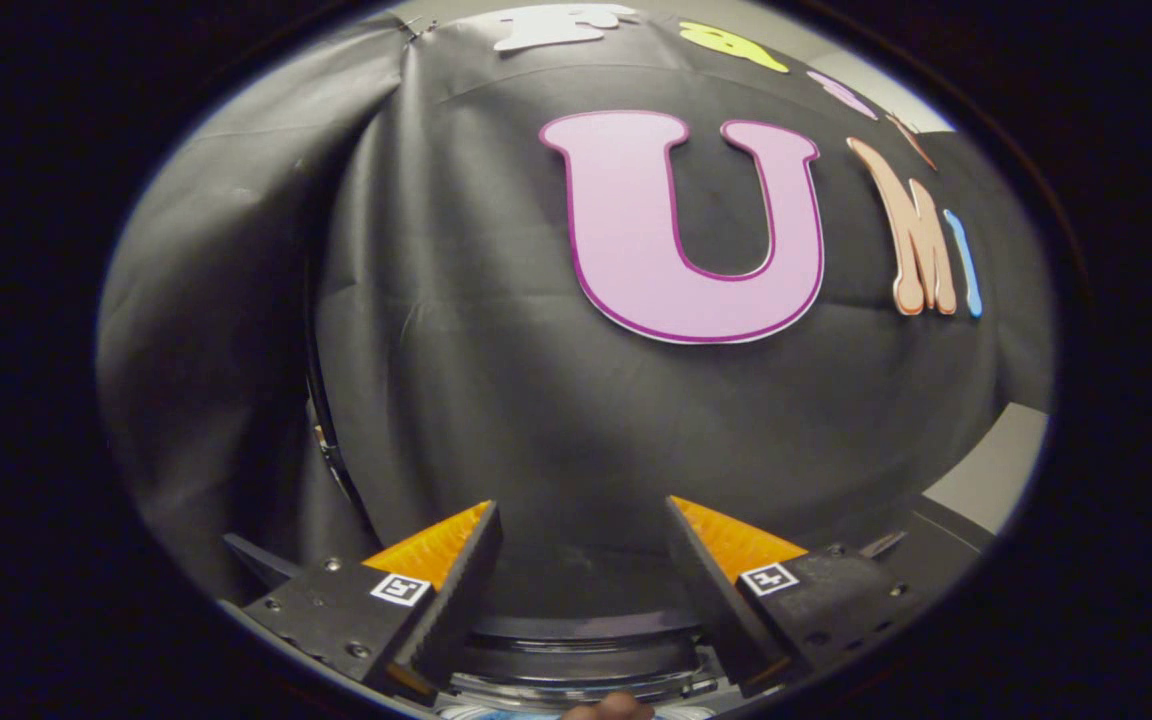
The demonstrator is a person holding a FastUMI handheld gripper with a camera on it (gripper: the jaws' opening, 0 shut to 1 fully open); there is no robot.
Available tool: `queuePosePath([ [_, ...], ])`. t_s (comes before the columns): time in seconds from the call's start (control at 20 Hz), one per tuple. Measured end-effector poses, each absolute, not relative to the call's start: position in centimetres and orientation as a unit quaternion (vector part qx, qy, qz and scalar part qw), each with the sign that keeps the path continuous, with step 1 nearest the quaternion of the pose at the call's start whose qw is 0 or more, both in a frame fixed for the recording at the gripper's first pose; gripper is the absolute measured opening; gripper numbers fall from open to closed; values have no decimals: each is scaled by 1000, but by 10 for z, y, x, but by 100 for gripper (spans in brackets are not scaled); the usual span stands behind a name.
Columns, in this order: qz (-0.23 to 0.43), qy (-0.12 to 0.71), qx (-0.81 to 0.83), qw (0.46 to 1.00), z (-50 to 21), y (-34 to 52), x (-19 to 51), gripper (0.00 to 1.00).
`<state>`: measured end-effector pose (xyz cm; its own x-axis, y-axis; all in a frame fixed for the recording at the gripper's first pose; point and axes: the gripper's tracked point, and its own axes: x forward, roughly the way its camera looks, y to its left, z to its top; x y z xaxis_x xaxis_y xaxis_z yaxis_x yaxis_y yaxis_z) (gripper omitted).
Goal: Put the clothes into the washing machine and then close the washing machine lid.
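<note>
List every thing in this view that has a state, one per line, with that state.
tongs: open, fingers wide apart, holding nothing, aimed at the booth wall.
black cloth wall: hanging, creased, with a fold down the side.
dark round machine part: low between the fingers; open or shut cannot be told.

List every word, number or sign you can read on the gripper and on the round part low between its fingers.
Gripper, fingers open with nothing between them: no word or number readable.
Square markers, one at the base of each finger: black-and-white coded patterns, not text.
Dark round rim, low between the fingers: no readable text.
</note>
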<state>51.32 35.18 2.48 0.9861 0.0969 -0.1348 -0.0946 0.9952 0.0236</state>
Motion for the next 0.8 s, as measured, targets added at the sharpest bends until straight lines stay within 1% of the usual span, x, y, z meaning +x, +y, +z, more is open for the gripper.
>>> queuePosePath([
  [0.8,57,64,18,996,29,359,482,96],
])
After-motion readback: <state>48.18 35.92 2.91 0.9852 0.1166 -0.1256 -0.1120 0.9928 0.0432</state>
